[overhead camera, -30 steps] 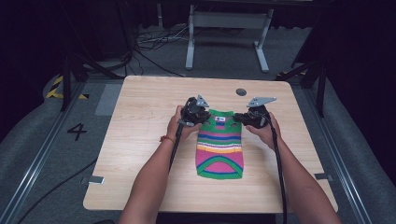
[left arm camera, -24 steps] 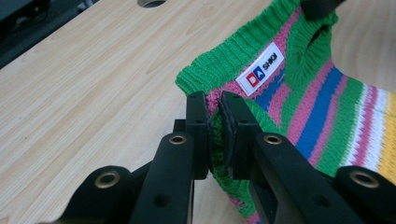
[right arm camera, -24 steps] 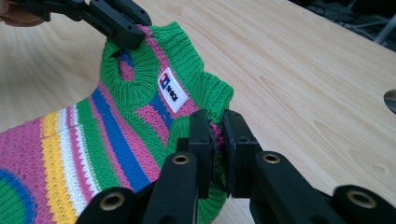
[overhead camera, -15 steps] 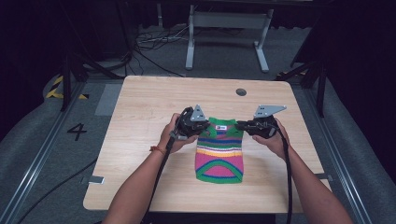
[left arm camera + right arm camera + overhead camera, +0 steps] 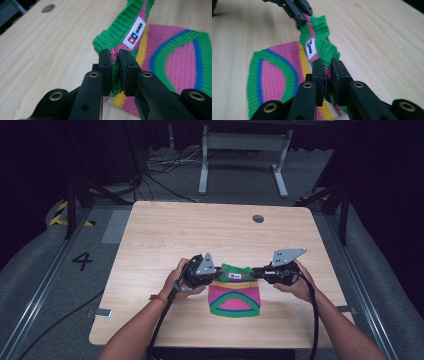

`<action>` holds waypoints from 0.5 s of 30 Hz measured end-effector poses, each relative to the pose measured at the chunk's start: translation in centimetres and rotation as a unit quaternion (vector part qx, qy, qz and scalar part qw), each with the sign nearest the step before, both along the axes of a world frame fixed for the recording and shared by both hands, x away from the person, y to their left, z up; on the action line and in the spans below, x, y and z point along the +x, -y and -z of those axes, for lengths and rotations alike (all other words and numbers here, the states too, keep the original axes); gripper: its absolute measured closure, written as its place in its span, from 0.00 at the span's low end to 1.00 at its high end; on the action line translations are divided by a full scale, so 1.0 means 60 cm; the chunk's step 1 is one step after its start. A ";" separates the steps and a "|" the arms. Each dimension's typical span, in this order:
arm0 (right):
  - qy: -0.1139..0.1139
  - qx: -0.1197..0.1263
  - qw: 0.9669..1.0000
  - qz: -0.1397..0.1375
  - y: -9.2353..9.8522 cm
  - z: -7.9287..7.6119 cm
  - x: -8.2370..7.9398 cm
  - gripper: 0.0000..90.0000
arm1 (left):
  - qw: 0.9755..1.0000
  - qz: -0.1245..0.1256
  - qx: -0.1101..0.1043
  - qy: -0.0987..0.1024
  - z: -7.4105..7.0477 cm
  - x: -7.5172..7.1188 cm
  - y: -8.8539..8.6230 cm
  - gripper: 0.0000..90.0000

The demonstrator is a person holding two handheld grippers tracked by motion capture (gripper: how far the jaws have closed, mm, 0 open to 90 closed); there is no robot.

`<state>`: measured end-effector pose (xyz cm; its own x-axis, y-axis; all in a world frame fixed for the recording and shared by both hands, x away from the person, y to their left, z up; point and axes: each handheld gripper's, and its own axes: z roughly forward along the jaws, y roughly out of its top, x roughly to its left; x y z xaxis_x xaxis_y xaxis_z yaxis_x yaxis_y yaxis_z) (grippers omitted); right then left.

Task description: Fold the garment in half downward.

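Note:
A small knitted sweater (image 5: 235, 295) with pink, green, blue and yellow stripes lies on the wooden table (image 5: 200, 235), near the front. Its green collar end is lifted and folded back, showing a white label (image 5: 135, 32). My left gripper (image 5: 212, 276) is shut on the collar end's left side, knit pinched between its pads (image 5: 115, 72). My right gripper (image 5: 256, 271) is shut on the right side of the same end (image 5: 327, 80). In the right gripper view the left gripper (image 5: 297, 11) grips the far side of the collar.
A round hole (image 5: 258, 218) sits in the table near its far right edge. A metal stand (image 5: 240, 155) and cables lie on the floor beyond the table. A "4" marking (image 5: 82, 261) is on the floor to the left.
Both grippers have moved toward the front edge of the table, carrying the sweater's far end with them. The sweater is folded over itself and looks shorter.

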<state>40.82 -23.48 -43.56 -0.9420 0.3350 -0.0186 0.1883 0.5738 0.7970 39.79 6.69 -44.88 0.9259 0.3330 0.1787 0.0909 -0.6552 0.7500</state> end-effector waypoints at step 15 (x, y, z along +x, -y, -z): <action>-0.019 -0.047 0.998 -0.044 -0.004 0.029 -0.054 0.90 | 0.998 0.045 0.048 -0.022 0.022 -0.051 -0.010 0.88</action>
<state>37.56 -23.23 -45.30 -0.9683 0.2496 -0.0094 0.1633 0.6611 0.7323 36.74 7.27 -46.21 0.9590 0.2306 0.1648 0.0587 -0.7305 0.6804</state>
